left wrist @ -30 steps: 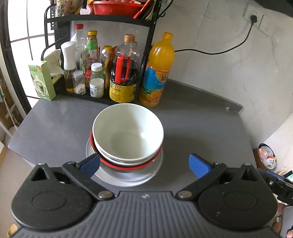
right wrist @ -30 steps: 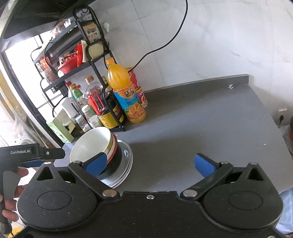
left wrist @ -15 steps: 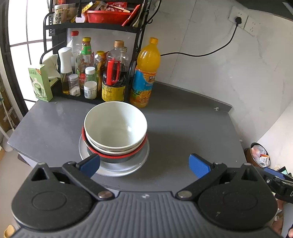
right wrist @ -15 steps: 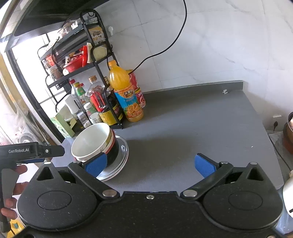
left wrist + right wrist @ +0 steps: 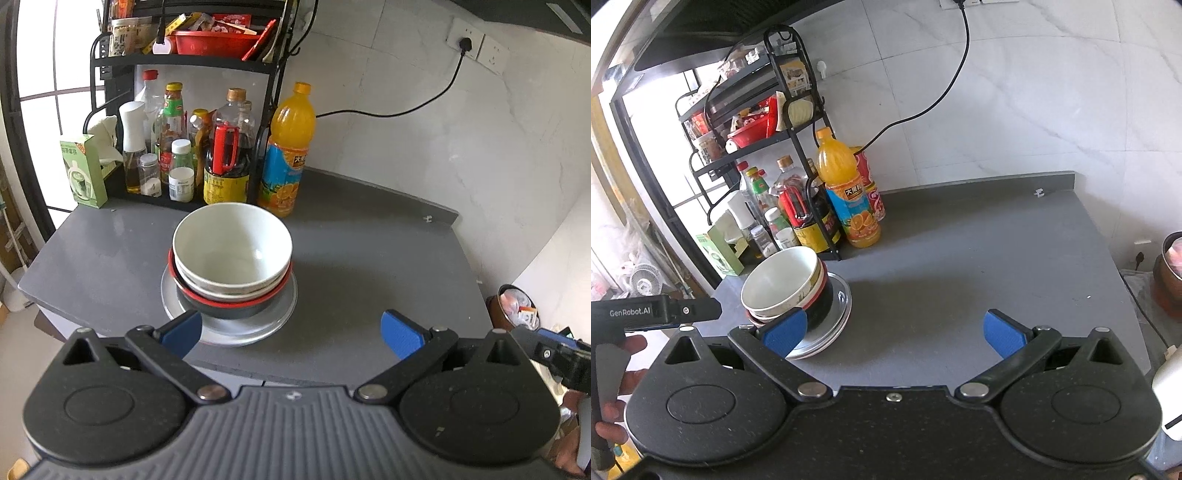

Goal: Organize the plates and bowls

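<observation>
A white bowl [image 5: 232,251] tops a nested stack: another white bowl, then a red-rimmed black bowl [image 5: 229,308], all on a steel plate [image 5: 284,306] on the grey counter. The same stack of bowls [image 5: 783,284] and plate [image 5: 838,314] shows at left in the right wrist view. My left gripper [image 5: 291,334] is open, held back from the stack near the counter's front edge, nothing between its blue pads. My right gripper [image 5: 895,332] is open too, to the right of the stack, holding nothing.
A black wire rack [image 5: 122,110] with sauce bottles stands at the back left, an orange juice bottle [image 5: 290,147] beside it. A green box [image 5: 83,170] sits at the left edge. A black cable [image 5: 945,85] hangs on the wall. Bare grey counter [image 5: 979,258] lies right of the stack.
Both grippers have pulled back and up from the stack, which looks smaller and farther now. The bowls and plate have stayed put. Both grippers stay open.
</observation>
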Demonstrator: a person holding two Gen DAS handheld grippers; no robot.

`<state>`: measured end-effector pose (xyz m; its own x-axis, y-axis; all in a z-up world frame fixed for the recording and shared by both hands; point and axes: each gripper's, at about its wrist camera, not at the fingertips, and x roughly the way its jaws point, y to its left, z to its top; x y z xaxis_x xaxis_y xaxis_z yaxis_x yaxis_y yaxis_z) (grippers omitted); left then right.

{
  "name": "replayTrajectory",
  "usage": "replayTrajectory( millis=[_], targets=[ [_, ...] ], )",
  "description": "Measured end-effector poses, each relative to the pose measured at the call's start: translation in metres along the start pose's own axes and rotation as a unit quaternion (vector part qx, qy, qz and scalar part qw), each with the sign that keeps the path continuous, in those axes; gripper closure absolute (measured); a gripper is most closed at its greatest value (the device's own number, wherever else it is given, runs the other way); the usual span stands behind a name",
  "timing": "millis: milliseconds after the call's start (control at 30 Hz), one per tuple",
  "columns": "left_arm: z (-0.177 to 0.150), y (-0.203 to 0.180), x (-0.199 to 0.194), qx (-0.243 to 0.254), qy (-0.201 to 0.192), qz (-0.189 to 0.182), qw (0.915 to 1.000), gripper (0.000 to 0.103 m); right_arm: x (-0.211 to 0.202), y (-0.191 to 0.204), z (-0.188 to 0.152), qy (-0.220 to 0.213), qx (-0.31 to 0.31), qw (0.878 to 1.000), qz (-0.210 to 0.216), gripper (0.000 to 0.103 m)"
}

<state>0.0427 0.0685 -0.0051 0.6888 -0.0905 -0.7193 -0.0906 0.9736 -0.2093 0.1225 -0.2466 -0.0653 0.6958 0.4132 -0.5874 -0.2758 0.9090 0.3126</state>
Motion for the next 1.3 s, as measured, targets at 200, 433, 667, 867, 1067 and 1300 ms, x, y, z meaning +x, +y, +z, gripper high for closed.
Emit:
replayTrajectory(
  millis=[200, 433, 667, 867, 1067, 1300],
  targets=[
    [-0.01, -0.002, -0.009, 0.01, -0.011, 0.002, 0.9999, 0.001, -0.005, 0.002, -0.004, -0.002, 0.004, 1.0, -0.002, 0.0],
    [-0.022, -0.005, -0.013, 0.024, -0.011, 0.013, 0.9996, 0.001, -0.006, 0.008, -0.015, -0.009, 0.007, 0.999, -0.051, 0.0],
    [-0.031, -0.008, -0.018, 0.057, -0.013, 0.038, 0.9976, 0.001, -0.01, 0.017, -0.027, 0.006, -0.005, 0.997, -0.083, 0.0],
    [-0.035, -0.006, -0.023, 0.064, -0.013, 0.044, 0.9969, 0.001, -0.011, 0.026, -0.036, 0.019, -0.01, 0.996, -0.088, 0.0],
    [-0.039, -0.005, -0.027, 0.066, -0.005, 0.045, 0.9968, 0.001, -0.018, 0.036, -0.037, 0.011, -0.015, 0.996, -0.087, 0.0],
    [-0.041, -0.007, -0.032, 0.071, -0.002, 0.057, 0.9958, 0.001, -0.023, 0.04, -0.036, 0.011, -0.016, 0.996, -0.084, 0.0]
  ],
)
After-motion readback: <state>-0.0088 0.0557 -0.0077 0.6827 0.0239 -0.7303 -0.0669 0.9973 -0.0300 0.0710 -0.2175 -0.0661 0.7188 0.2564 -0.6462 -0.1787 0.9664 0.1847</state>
